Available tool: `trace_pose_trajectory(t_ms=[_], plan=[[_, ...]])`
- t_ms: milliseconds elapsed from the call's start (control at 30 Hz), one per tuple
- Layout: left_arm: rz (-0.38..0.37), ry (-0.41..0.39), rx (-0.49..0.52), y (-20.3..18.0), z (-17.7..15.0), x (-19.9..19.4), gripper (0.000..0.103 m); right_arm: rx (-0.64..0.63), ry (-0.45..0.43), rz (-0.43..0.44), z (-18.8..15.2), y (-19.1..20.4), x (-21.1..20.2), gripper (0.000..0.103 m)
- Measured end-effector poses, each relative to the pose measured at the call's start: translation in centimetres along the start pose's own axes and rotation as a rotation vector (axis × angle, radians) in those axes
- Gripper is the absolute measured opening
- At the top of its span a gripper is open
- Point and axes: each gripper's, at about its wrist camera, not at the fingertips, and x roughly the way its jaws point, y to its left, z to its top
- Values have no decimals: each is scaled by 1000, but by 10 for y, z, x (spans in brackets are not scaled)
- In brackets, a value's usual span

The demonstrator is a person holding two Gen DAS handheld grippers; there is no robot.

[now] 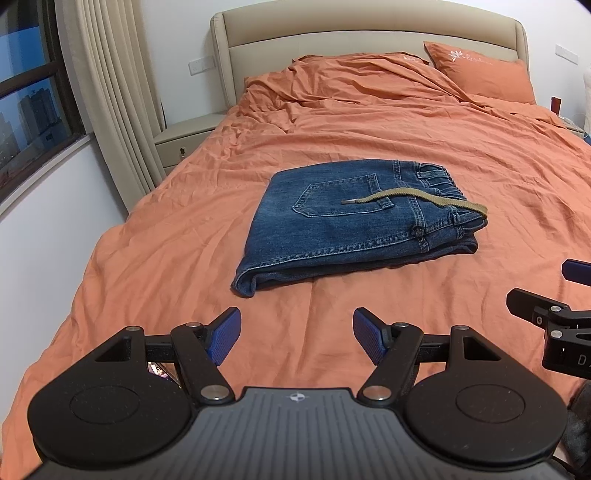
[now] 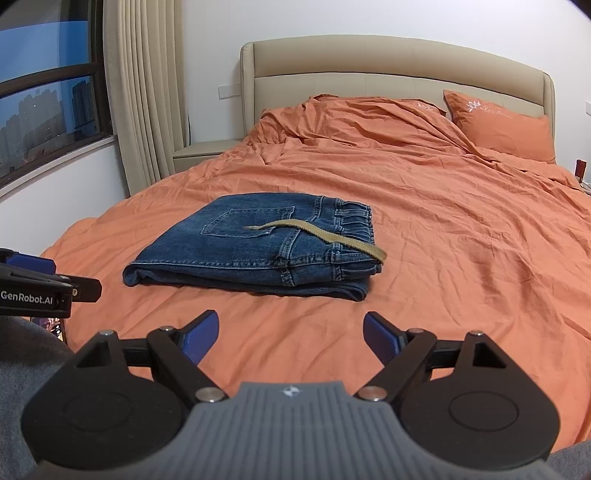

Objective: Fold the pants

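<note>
Left wrist view. Left tongs (image 1: 296, 338): held low over the near end of the bed (image 1: 155, 236), blue pads spread apart, nothing gripped. Pants (image 1: 354, 218): blue denim, laid folded into a compact rectangle at the middle of the bed, back pocket uppermost, waistband to the right, fold edge to the left. Drawstring (image 1: 417, 197): tan, laid loose across the pocket and over the waistband. Part of the right tongs is seen at the right edge; their spread cannot be told from here. Pillow (image 1: 480, 70) and headboard (image 1: 369, 33): noted at the far end.

Right wrist view. Right tongs (image 2: 290, 339): pads parted wide, empty, kept near the bed's foot and well apart from the pants (image 2: 255, 247). The bundle is seen stacked in several layers, edges roughly aligned. The folding is judged complete or nearly so; both tools are probably kept clear so the stack is not disturbed. The stray drawstring (image 2: 325, 232) is judged the one untidy item.
</note>
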Motion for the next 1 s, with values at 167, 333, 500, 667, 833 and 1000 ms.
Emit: trace_pose_trajectory(t_ms=[167,333,500,667,833,1000], plan=[[-1,0,-1,-1,0,0,81,-1,-1,0,0,0,0,82],[-1,-1,1,-1,0,0,81,-2,0,0,0,1,0,82],[-2,-1,1,-1,0,0,81,-4,-3,0,-1,0,0,82],[-2,-1,1,-2,0,0,81,-4,-3,0,-1,1,0,82],[-1,-1,3,-2,-1,0,81,-4,-3,0,-1,1,0,82],[-1,-3,13,-2,0,0,81,-4,-2,1,-1,1,-1,82]])
